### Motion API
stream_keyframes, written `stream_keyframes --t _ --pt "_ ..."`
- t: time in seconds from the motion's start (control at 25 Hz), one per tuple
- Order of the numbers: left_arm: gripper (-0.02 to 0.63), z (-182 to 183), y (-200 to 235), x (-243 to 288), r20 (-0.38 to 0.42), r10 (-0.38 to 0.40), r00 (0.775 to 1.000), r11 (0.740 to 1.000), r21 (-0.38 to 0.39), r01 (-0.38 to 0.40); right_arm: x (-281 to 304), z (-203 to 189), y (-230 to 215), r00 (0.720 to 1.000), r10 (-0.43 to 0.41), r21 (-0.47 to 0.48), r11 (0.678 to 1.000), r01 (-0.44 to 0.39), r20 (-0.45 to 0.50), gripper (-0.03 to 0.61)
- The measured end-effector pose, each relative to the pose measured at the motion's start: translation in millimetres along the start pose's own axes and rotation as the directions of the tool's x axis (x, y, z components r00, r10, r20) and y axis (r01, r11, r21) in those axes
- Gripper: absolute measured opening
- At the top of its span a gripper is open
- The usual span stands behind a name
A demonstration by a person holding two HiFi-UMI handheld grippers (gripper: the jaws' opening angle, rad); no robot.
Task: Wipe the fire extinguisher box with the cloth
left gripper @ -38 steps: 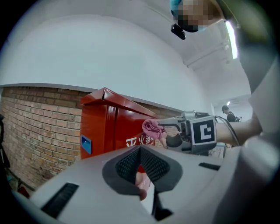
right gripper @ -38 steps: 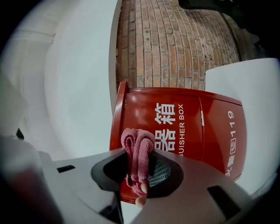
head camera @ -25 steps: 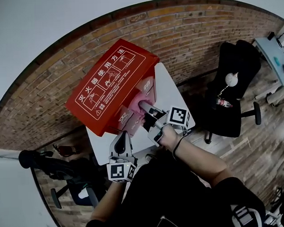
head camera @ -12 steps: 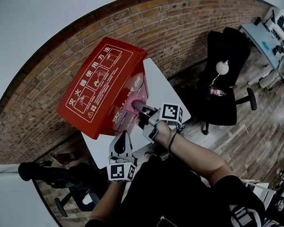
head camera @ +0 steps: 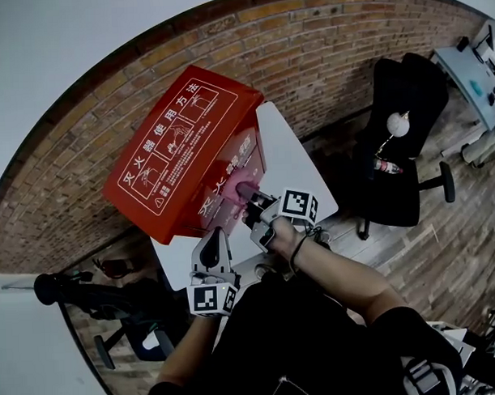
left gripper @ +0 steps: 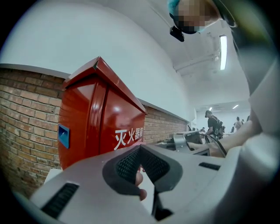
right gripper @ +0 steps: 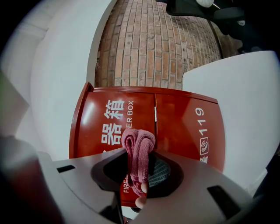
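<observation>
The red metal fire extinguisher box (head camera: 181, 146) sits on the small white table (head camera: 293, 163) against the brick wall (head camera: 307, 45). Its long side runs along the wall from near left to far right, its sloped printed lid faces up, and its doors face the person. The doors are shut, so whatever is inside stays out of sight. The right gripper (head camera: 249, 199) is clamped on a folded pink knitted cloth (head camera: 246, 190), whose looped end pokes out past the jaws towards the box front. Whether the cloth actually touches the red panel is hard to say. The gripper and cloth cover part of the lower front. The left gripper (head camera: 214, 234) hangs nearer the person, well short of the box, its jaws closed together with nothing between them.
</observation>
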State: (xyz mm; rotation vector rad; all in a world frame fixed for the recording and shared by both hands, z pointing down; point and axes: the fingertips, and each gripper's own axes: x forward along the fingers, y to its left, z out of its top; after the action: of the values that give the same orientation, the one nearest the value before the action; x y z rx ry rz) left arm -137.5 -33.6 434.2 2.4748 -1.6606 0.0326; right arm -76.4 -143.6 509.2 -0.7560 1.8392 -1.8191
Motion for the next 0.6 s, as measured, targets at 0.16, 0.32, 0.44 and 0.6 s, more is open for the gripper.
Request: stream_keyframes --t 0.16,0.32,0.44,0.6 --pt "0.029 -3.4 4.1 -2.1 -0.002 0.016 1.000 1.000 -0.002 -0.016 2.2 1.5 -13.2 1.000 -0.026 -0.009 1.000 0.026 -0.010 0.106" --pt "0.029 -7.0 4.8 -3.6 -0.015 0.017 1.000 1.000 0.009 -0.017 4.1 4.2 -21.9 0.999 -0.030 -0.016 0.999 0.029 -0.014 0.106" --pt "0.029 -8.5 5.3 -3.9 -0.027 0.019 0.999 1.000 0.011 -0.019 5.4 4.0 -28.6 0.999 -0.040 -0.011 0.999 0.039 -0.019 0.106" --pt "0.029 -9.9 4.6 -4.8 -0.031 0.016 0.999 1.000 0.016 -0.015 6.4 2.6 -36.9 0.999 -0.043 -0.013 0.999 0.043 -0.020 0.106"
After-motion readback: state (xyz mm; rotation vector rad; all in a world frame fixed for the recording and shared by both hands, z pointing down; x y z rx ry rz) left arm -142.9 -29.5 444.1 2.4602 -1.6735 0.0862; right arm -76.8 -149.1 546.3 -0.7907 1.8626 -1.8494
